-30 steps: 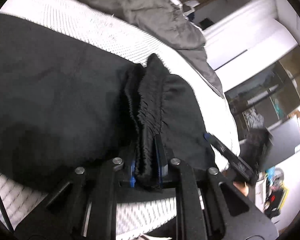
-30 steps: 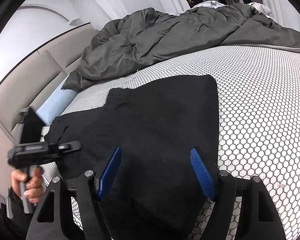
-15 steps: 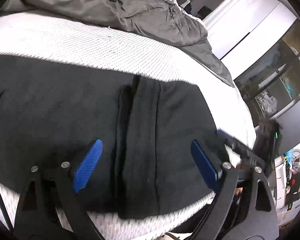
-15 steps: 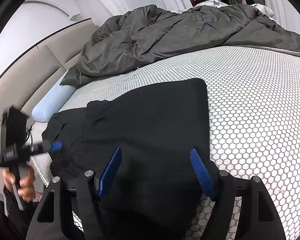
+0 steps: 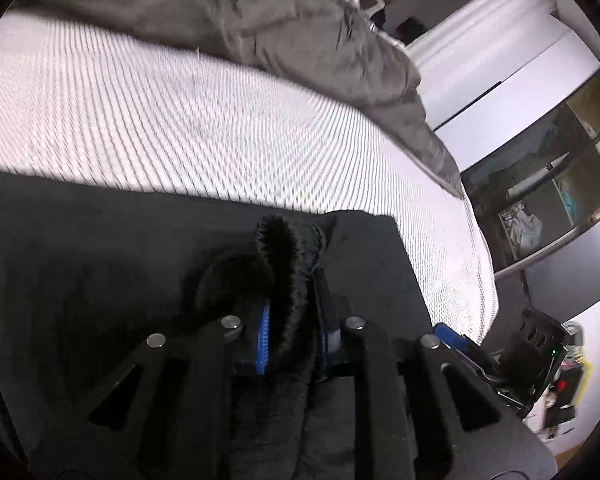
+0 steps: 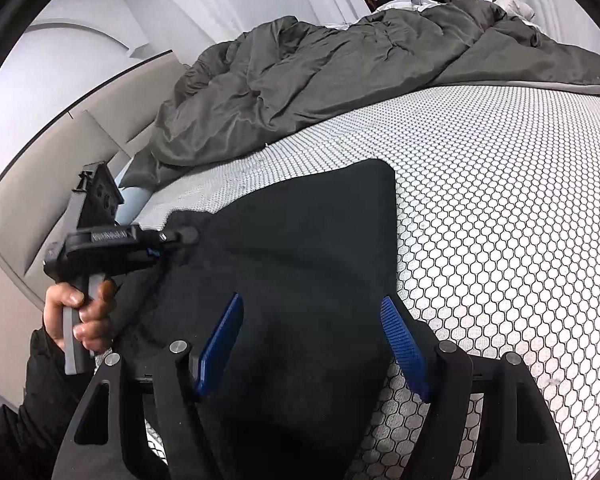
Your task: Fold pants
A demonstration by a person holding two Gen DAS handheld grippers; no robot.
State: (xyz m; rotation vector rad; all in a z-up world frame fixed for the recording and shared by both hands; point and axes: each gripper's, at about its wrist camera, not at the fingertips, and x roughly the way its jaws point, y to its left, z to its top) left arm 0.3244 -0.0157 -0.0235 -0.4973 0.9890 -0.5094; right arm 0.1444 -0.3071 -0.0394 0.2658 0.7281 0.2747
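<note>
One black pants [image 6: 308,248] flat on bed, left hand-held gripper [image 5: 292,336] just closed pinching gathered waistband, right hand-held gripper [image 6: 312,344] wide.

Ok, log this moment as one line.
task: fold pants | left gripper: just closed, pinching bunched edge of black pants | right gripper: open above pants, gripping nothing | surface: mattress

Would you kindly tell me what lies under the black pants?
The black pants lie on the white honeycomb-patterned mattress, bare around them. What sits directly beneath the fabric is covered and cannot be seen.
</note>
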